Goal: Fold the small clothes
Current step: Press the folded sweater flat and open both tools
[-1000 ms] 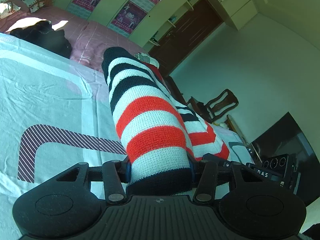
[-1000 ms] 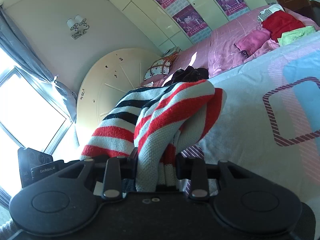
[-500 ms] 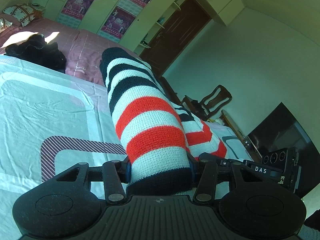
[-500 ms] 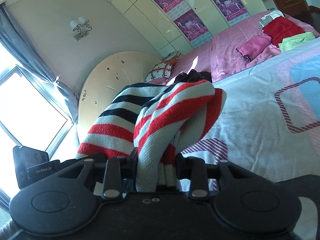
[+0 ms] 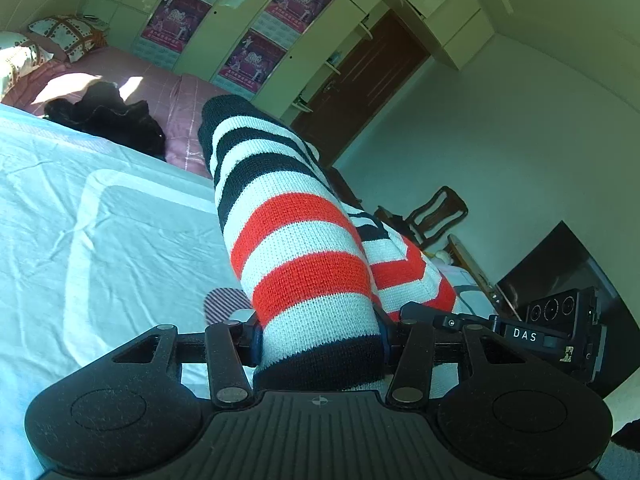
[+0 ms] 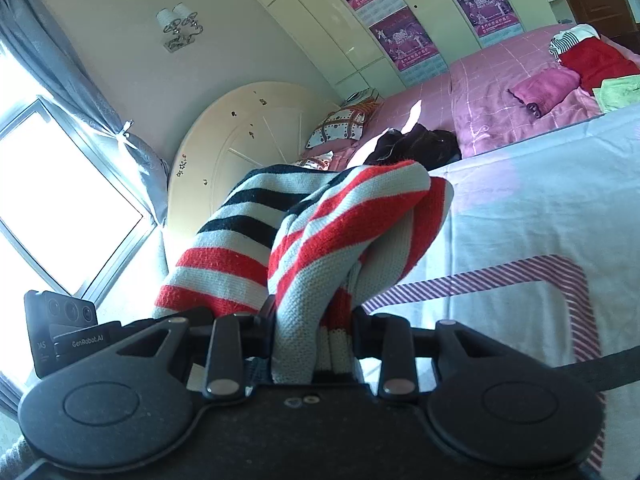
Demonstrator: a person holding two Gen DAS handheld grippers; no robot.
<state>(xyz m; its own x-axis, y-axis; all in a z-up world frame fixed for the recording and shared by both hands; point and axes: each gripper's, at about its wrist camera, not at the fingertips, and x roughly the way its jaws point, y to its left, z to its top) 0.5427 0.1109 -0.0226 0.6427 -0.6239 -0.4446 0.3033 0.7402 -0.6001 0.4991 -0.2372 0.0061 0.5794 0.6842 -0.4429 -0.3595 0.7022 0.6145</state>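
Both the left gripper [image 5: 320, 344] and the right gripper [image 6: 314, 344] are clamped on the red, white and navy striped knit sweater [image 5: 296, 248], held above the pale blue bedsheet [image 5: 100, 220]; folding looks barely begun.

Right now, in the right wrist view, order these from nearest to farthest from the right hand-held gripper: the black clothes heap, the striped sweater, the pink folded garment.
1. Striped sweater: clamped in the right hand-held gripper.
2. Black clothes heap: beyond the sweater, centre, at the pale sheet's far edge.
3. Pink folded garment: farthest, upper right on the pink bedspread.
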